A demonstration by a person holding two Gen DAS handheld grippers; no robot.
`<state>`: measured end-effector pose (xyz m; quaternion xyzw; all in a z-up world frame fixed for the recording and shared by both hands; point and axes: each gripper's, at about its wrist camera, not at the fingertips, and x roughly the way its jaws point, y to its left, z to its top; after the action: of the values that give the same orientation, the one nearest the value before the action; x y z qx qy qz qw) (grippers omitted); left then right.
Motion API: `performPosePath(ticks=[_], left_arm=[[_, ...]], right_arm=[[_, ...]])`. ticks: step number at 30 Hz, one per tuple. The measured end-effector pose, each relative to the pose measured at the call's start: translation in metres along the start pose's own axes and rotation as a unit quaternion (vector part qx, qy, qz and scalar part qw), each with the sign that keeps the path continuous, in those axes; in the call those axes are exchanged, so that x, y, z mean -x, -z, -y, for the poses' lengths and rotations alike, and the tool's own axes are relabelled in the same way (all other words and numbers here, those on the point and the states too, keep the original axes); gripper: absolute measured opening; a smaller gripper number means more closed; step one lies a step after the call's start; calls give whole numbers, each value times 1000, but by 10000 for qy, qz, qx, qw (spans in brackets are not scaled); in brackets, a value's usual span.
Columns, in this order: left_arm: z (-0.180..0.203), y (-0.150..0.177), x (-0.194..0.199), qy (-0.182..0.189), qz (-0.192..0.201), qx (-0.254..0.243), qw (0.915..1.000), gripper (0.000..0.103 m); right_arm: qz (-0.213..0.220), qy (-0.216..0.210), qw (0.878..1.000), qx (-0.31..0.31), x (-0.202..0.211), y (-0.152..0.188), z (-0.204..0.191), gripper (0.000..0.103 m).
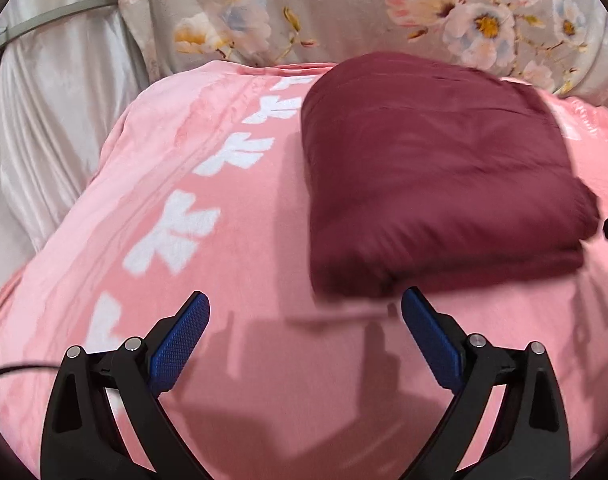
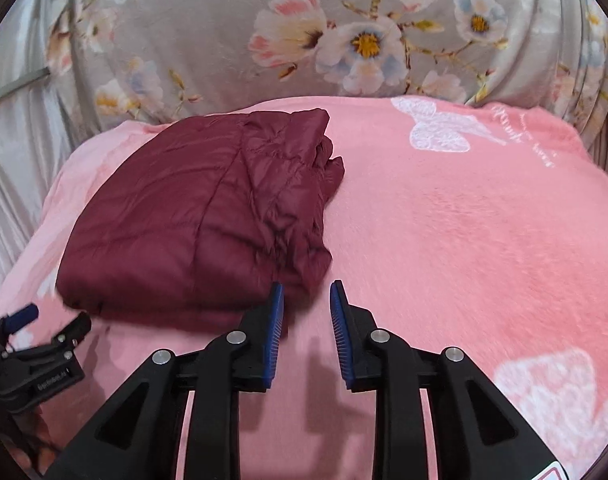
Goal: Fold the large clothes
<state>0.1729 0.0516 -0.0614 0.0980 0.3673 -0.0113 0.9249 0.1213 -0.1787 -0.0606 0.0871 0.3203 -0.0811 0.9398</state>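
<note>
A dark red quilted jacket (image 1: 435, 168) lies folded in a thick bundle on a pink blanket (image 1: 232, 240). In the right wrist view the jacket (image 2: 200, 216) lies left of centre on the blanket (image 2: 463, 240). My left gripper (image 1: 305, 304) is open wide and empty, just in front of the bundle's near edge. My right gripper (image 2: 307, 292) is open with a narrow gap and empty, at the bundle's near right corner. The left gripper also shows in the right wrist view (image 2: 52, 320) at the far left, by the bundle's near left corner.
A grey floral sheet (image 2: 304, 40) hangs behind the blanket. Pale satin cloth (image 1: 64, 120) drapes at the left. The blanket has white butterfly prints (image 2: 439, 128). A black cable (image 1: 12, 370) runs at the left gripper's side.
</note>
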Motion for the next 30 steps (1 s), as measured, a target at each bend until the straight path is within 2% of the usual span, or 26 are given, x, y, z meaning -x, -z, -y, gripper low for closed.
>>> performPosePath(ticks=[4, 7, 9, 11, 13, 14, 20, 23, 25, 27, 30], left_arm=[[11, 20, 31, -124, 285, 131, 9994, 95], [18, 31, 39, -79, 274, 290, 9992, 96], [17, 32, 46, -171, 295, 343, 9988, 95], [10, 33, 58, 39, 326, 518, 9981, 95], [4, 32, 70, 204, 416, 617, 9970, 96], [2, 31, 72, 195, 441, 637, 9968, 96], [9, 40, 65, 149, 127, 652, 9977, 96], [13, 54, 58, -81, 84, 657, 9978, 96], [8, 54, 52, -87, -62, 793, 9968, 96], [3, 55, 52, -134, -32, 982, 9951, 96], [6, 57, 56, -256, 58, 917, 9954, 96]], right_arm=[[140, 19, 9996, 235, 31, 24, -5, 45], [255, 38, 9987, 436, 50, 38, -7, 51], [321, 43, 9979, 564, 63, 43, -7, 51], [426, 40, 9967, 688, 78, 45, -6, 52], [589, 37, 9951, 790, 91, 47, -3, 72], [630, 11, 9947, 811, 94, 48, -2, 73], [55, -122, 9998, 144, 76, 62, 6, 73], [-188, 48, 9996, 213, 66, 68, 0, 73], [-241, 149, 9992, 289, 64, 69, -3, 73], [-298, 214, 9986, 373, 61, 70, -6, 73], [-334, 235, 9982, 428, 59, 71, -8, 73]])
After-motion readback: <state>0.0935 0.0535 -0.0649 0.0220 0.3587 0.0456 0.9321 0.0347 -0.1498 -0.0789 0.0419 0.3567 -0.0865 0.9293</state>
